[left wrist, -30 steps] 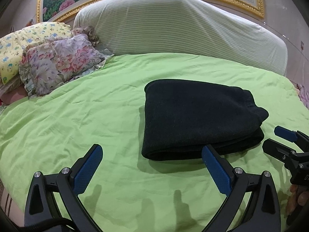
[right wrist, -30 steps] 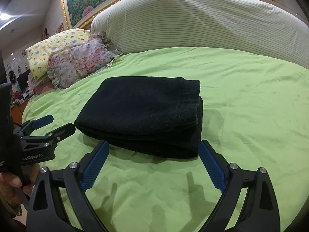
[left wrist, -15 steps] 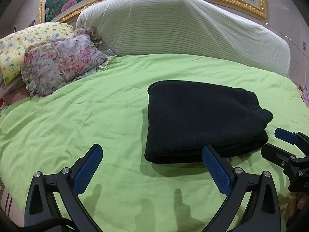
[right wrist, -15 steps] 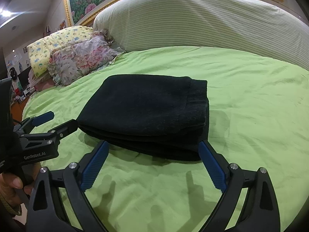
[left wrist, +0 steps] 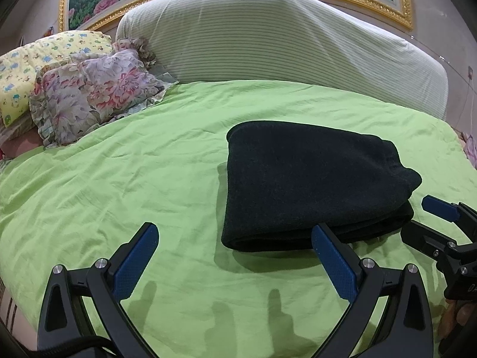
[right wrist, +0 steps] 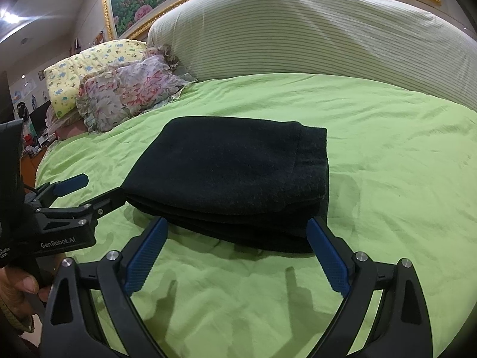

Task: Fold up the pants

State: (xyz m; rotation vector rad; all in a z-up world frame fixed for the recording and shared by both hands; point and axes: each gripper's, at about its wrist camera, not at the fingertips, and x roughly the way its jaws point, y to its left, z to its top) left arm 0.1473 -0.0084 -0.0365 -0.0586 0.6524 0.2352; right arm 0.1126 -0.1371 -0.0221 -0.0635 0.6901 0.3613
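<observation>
Black pants (left wrist: 310, 179) sit folded in a neat stack on the green sheet (left wrist: 119, 179). Left gripper (left wrist: 235, 256) and right gripper (right wrist: 237, 252) both hover low at its near edge, jaws wide apart, holding nothing.

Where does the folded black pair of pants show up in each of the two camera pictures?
Left wrist view: the black pants lie right of centre on the green sheet, beyond the left tool.
Right wrist view: the pants lie at centre, just past the right tool.
Shared landmark: the floral pillow, far left of the pants in both.
</observation>
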